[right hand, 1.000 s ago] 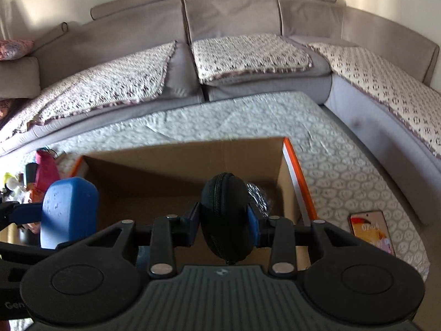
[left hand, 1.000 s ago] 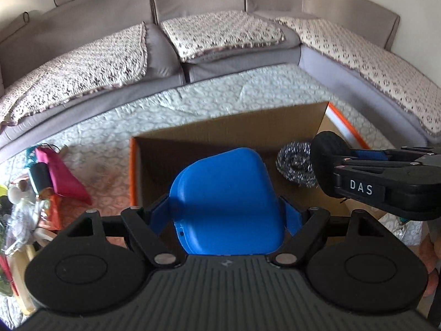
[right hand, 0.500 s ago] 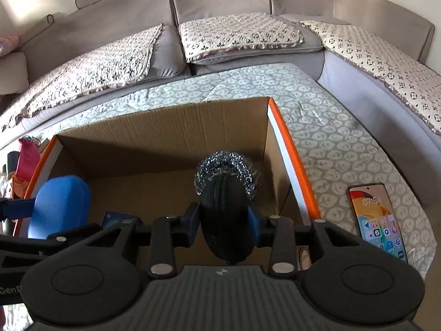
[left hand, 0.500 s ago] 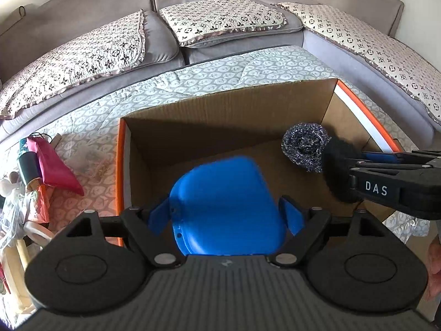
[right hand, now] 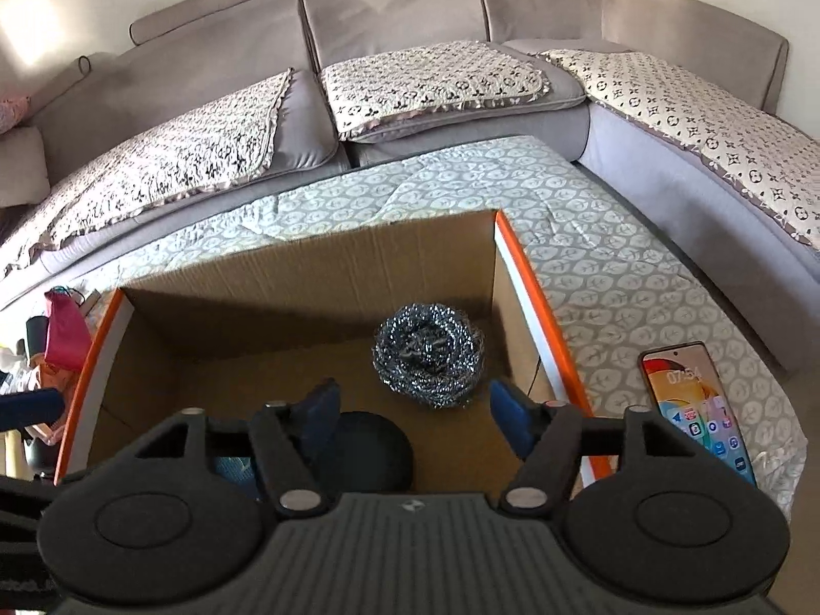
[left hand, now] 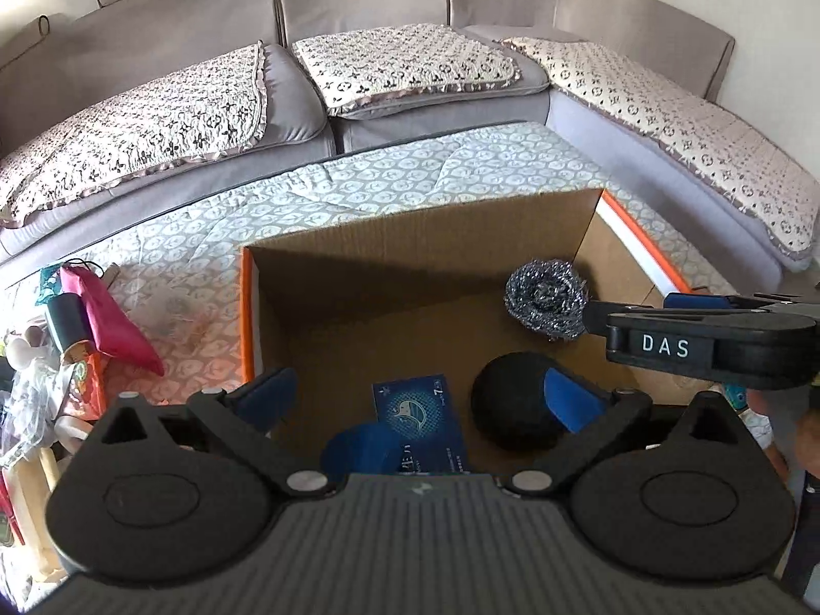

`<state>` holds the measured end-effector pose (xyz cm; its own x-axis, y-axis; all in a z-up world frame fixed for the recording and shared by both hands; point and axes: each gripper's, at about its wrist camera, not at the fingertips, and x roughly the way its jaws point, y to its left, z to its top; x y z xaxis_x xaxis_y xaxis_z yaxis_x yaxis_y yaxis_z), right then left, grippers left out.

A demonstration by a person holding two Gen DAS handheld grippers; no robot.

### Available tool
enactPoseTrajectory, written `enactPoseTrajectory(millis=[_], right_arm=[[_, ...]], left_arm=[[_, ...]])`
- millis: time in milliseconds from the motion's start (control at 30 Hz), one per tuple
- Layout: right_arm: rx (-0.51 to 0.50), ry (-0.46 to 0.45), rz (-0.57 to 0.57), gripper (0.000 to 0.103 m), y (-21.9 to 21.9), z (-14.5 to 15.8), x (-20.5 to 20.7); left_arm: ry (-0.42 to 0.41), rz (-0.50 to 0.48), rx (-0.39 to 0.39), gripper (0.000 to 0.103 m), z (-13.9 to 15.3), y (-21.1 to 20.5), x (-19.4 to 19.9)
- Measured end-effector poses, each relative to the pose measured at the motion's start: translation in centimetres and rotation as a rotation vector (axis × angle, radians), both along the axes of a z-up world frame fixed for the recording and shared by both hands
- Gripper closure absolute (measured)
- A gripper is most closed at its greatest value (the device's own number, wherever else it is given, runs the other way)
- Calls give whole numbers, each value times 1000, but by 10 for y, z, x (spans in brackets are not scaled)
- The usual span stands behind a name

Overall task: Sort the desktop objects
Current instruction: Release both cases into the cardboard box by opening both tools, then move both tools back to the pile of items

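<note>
Jaws on both our grippers are opening with nothing between them: the left gripper [left hand: 417, 400] and right gripper [right hand: 412, 410] hang over the cardboard box [left hand: 410, 251]. Inside lie the blue case [left hand: 359, 448], black round pouch [left hand: 512, 410], steel scourer [right hand: 428, 361] and blue packet [left hand: 417, 417].

scourer [right hand: 429, 361] in box [right hand: 307, 277] (far corner), phone [right hand: 699, 410] right

Brown cardboard box [left hand: 410, 266] with orange-and-white edges, centre frame. Inside – silver steel-wool scourer [right hand: 428, 359], black round case [left hand: 512, 410], blue card [left hand: 420, 423] with a pale swirl emblem. Grey sofa [right hand: 389, 25] across the top, cream covers [right hand: 435, 82] with dark motifs. Leaf-patterned grey-white quilt [right hand: 589, 256]. Magenta pouch [left hand: 110, 318] at left. Colourful phone screen [right hand: 699, 410] at right.
</note>
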<state>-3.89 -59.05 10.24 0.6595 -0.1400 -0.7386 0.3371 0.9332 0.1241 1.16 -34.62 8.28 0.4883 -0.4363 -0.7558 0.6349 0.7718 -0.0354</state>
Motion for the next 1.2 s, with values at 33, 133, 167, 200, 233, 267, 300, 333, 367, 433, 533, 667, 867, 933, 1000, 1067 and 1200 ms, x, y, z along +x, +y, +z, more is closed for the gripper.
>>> enactPoseTrajectory(millis=[33, 133, 167, 200, 233, 267, 300, 333, 367, 433, 533, 667, 867, 933, 1000, 1067, 1200], right_arm=[[-4, -4, -1, 32, 2, 2, 0], [-16, -17, 7, 31, 13, 11, 1], [-21, -23, 15, 30, 19, 14, 2], [-25, -30, 22, 29, 23, 16, 2], [-27, -37, 29, 29, 29, 19, 4], [-28, -46, 41, 29, 37, 22, 6], [-30, -52, 53, 28, 43, 24, 9], [-32, -60, 65, 28, 52, 26, 12], [-31, -69, 81, 28, 62, 27, 15], [-29, -80, 115, 28, 80, 30, 20], [-28, -86, 184, 28, 114, 32, 34], [-12, -87, 282, 28, 164, 33, 51], [67, -54, 466, 28, 235, 25, 62], [58, -39, 505, 28, 253, 20, 65], [41, -15, 511, 28, 260, 13, 70], [-1, 13, 495, 28, 264, 7, 77], [-42, 86, 469, 28, 262, -11, 85]], left_arm=[[-4, 0, -7, 0, 3, 4, -1], [-19, 1, -25, 0, 12, 17, -4], [-27, 2, -31, 0, 15, 23, -5], [-35, 4, -37, 0, 18, 30, -6], [-42, 10, -43, 0, 21, 37, -6], [-49, 17, -49, 0, 24, 46, -5], [-55, 29, -53, 0, 27, 54, -4], [-60, 44, -55, 0, 29, 63, -2], [-65, 60, -58, 0, 32, 74, 0], [-76, 95, -59, 0, 34, 94, 5], [-87, 163, -57, 0, 36, 129, 13], [-89, 267, -46, 0, 38, 185, 30], [-73, 419, -41, 0, 34, 257, 43], [-64, 458, -39, 0, 30, 270, 46], [-47, 489, -42, 0, 27, 279, 48], [-23, 502, -51, 0, 21, 284, 49], [33, 476, -54, 0, 5, 272, 49]])
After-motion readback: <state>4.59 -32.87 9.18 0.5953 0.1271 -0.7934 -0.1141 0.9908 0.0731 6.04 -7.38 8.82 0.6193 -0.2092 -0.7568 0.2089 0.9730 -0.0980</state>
